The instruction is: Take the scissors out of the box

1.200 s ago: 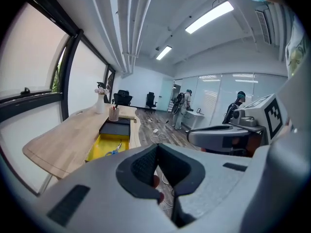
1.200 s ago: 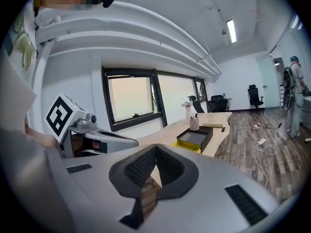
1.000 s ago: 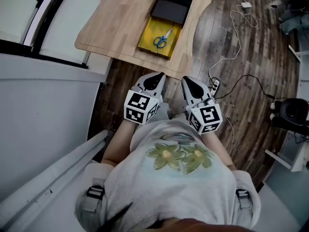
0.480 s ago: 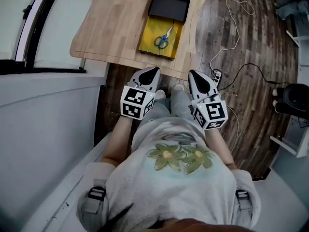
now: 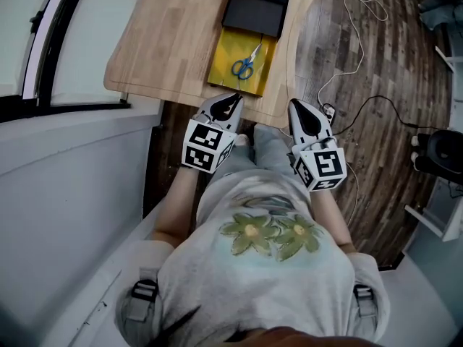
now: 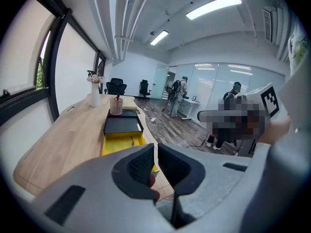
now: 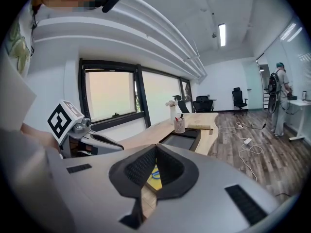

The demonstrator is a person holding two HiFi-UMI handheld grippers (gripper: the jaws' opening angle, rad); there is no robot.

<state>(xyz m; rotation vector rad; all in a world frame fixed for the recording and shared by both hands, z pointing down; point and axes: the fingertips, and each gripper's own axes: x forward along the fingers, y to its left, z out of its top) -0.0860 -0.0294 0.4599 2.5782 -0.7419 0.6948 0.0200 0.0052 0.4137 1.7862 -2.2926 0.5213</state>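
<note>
Blue-handled scissors (image 5: 246,62) lie in a shallow yellow box (image 5: 224,67) near the front edge of the wooden table (image 5: 173,42). A black lid (image 5: 257,13) rests just behind the box. My left gripper (image 5: 230,104) hovers at the table's front edge, just short of the box, with its jaws shut and empty. My right gripper (image 5: 301,109) is to the right of the box, off the table's corner, also shut on nothing. The left gripper view shows the box (image 6: 116,144) ahead of my left gripper (image 6: 156,147). The scissors (image 7: 154,175) peek between the jaws of my right gripper (image 7: 156,147).
A pen cup (image 6: 115,106) and a white vase (image 6: 95,93) stand farther back on the table. A window wall runs along the left. White and black cables (image 5: 347,42) and a power strip (image 5: 325,114) lie on the wooden floor at right. People stand in the far room.
Both grippers have moved forward from near the person's lap to the table's front edge; the left tip now reaches the table beside the box. Both stay shut.
</note>
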